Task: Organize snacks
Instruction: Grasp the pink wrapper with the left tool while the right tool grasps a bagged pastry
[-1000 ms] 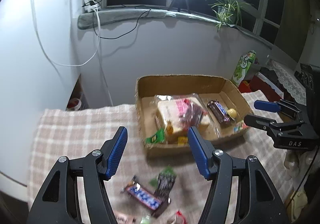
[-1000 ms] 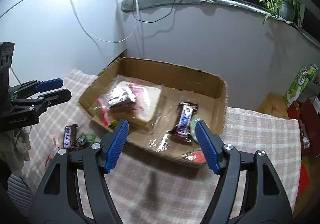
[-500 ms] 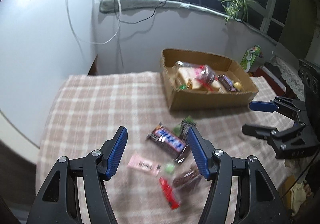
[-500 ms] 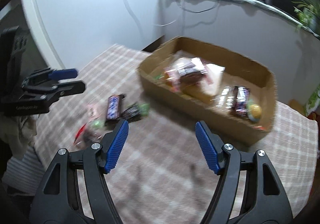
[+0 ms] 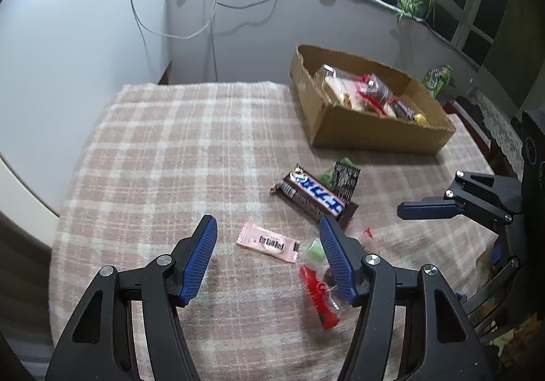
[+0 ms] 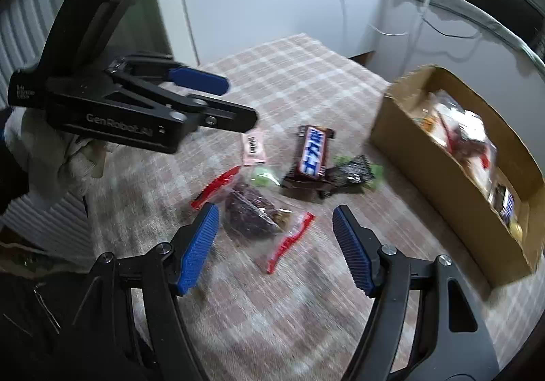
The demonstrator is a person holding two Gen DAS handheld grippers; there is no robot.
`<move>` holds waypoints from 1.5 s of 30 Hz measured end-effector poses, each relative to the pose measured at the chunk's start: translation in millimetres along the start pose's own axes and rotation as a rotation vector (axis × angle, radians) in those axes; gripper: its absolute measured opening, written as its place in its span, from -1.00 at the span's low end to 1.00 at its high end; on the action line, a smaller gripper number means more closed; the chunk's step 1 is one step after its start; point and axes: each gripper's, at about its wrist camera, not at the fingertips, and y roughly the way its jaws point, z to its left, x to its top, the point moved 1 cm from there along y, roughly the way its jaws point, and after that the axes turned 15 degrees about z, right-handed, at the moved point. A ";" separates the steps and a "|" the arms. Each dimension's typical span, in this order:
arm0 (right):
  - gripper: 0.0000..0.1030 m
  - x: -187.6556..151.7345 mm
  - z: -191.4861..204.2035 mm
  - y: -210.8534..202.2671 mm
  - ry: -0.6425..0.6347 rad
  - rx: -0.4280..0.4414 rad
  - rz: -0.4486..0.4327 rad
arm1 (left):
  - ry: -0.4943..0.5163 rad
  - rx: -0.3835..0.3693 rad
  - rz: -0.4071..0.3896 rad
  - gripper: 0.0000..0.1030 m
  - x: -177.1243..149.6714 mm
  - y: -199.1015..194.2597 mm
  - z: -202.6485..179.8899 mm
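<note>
Plaid cloth is covering the counter [image 5: 190, 149], where loose snacks are lying at mid-frame: a chocolate bar [image 5: 315, 194], a pink packet [image 5: 269, 242] and a red-edged bag [image 6: 253, 212]. Upper right, a cardboard box [image 5: 371, 134] is holding more. Both the left hand-held gripper [image 5: 267, 256] and the right hand-held gripper [image 6: 274, 250] are hovering spread, pinching nothing.

Pink-and-white checked tablecloth [image 5: 177, 149], brown cardboard box [image 5: 368, 132], possibly maroon snack bag [image 6: 250, 210].
</note>
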 end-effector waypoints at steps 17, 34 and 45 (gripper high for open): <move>0.40 18.7 10.7 35.1 -0.119 0.028 0.046 | 0.124 0.077 0.124 0.00 -6.4 39.7 -2.9; -0.16 12.3 -5.8 43.0 -0.066 0.064 0.088 | 0.258 0.128 0.097 -0.26 -7.2 47.3 -19.9; -0.20 -4.3 -28.6 27.2 0.023 0.062 0.062 | 0.223 0.063 0.054 -0.74 -7.4 38.2 -22.8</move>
